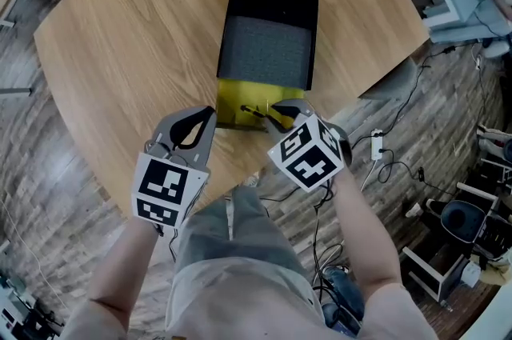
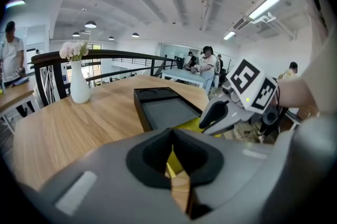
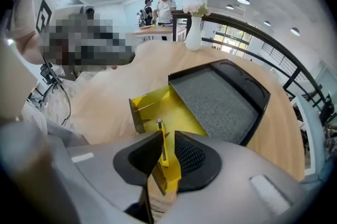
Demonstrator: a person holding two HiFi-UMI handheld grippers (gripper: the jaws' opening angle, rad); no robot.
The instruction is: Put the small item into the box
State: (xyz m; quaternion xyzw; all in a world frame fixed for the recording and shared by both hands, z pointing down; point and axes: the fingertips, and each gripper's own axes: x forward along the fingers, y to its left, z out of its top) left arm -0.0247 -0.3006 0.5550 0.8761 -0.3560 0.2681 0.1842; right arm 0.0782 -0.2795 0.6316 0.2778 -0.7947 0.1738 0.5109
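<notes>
Small item (image 3: pixel 162 148) in right gripper (image 3: pixel 167 139) | box (image 3: pixel 262 94) just ahead | vase (image 3: pixel 194 36) beyond

Matt wood-grain table (image 1: pixel 120 50), glossy yellow box (image 1: pixel 234 100)

Left tool (image 2: pixel 174 136) jaws together, empty; black box (image 2: pixel 167 110) just ahead, right tool (image 2: pixel 209 118) ahead-right, white vase (image 2: pixel 79 87) far ahead-left on the surface (image 2: pixel 79 130).

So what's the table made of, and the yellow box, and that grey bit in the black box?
Table: looks like wood, pale and matte with grain lines; could be veneer.
Yellow box: thin, stiff, smooth sheets, probably card or plastic.
Grey insert: speckled and fuzzy, likely foam or felt.
</notes>
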